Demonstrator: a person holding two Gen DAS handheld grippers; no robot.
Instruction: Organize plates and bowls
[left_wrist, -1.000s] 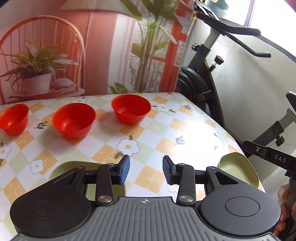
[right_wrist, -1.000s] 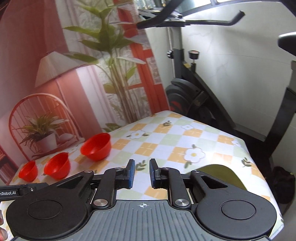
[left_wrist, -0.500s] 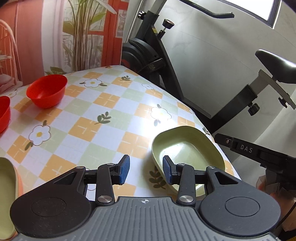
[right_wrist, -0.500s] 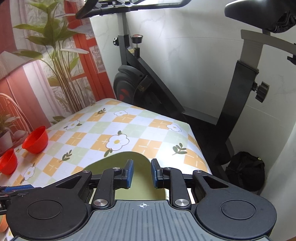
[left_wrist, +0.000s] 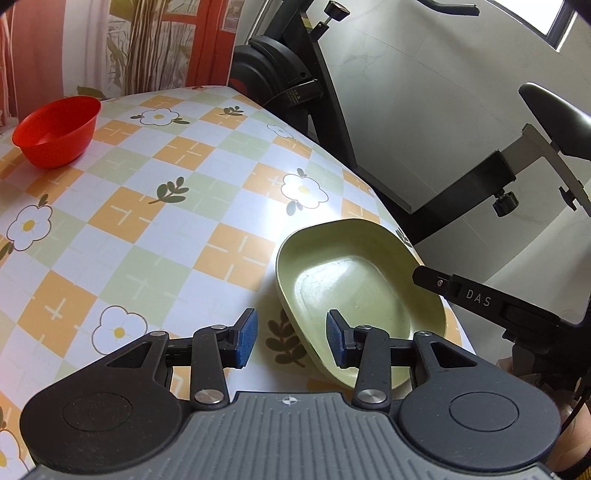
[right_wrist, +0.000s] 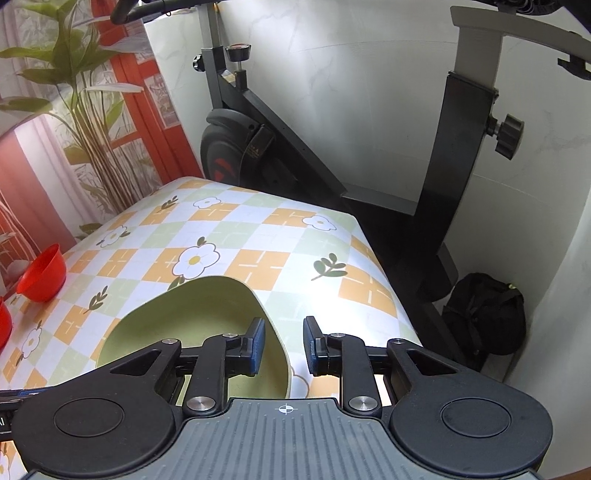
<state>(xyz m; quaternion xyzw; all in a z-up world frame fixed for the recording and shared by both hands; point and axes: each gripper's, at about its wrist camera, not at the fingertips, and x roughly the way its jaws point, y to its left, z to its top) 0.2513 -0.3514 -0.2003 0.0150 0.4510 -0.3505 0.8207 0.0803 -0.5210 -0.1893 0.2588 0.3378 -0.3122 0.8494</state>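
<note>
A pale green oval plate (left_wrist: 354, 288) lies near the table's right edge; the same plate (right_wrist: 192, 317) fills the lower left of the right wrist view. My left gripper (left_wrist: 291, 341) is open, its jaws straddling the plate's near left rim. My right gripper (right_wrist: 284, 345) is open, its jaws straddling the plate's right rim. A red bowl (left_wrist: 57, 131) stands far back at the left, and the same red bowl (right_wrist: 42, 275) shows in the right wrist view. The edge of a second red bowl (right_wrist: 3, 325) shows at the left border.
The table (left_wrist: 155, 229) wears a checked cloth with flowers. An exercise bike (right_wrist: 332, 155) stands close behind the table's right edge, against a white wall. A black bag (right_wrist: 484, 314) lies on the floor. The right tool's arm (left_wrist: 480, 299) reaches over the plate's right side.
Both grippers have swung right and come down toward the green plate. The right gripper's jaws have opened wider. The other red bowls have slid out of the left wrist view.
</note>
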